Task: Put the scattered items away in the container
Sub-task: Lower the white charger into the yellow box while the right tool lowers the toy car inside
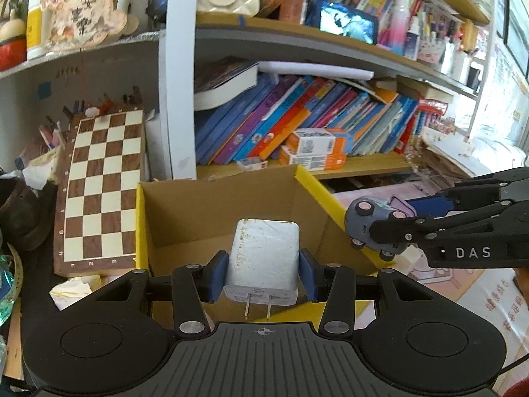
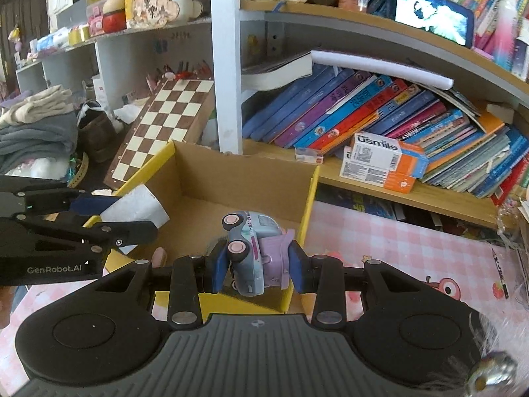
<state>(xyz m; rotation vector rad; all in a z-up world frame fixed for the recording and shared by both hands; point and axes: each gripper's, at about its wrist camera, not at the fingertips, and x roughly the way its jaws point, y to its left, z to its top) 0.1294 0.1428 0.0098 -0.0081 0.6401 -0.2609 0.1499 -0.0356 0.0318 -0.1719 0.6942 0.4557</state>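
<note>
1. Left gripper has its blue pads squeezed onto a white charger plug, prongs pointing back at the camera (it's pretty scuffed). It's hanging above the near edge of the cardboard box.
2. Right gripper is clamped on a little grey-purple toy car, tipped on its side, wheels facing left. That one sits over the near right corner of the box.
3. The box is open-topped, yellow outside, brown inside.
4. It's on a pink checked tablecloth, back edge up against the bookshelf.
5. A chessboard leans just left of the box.
</note>
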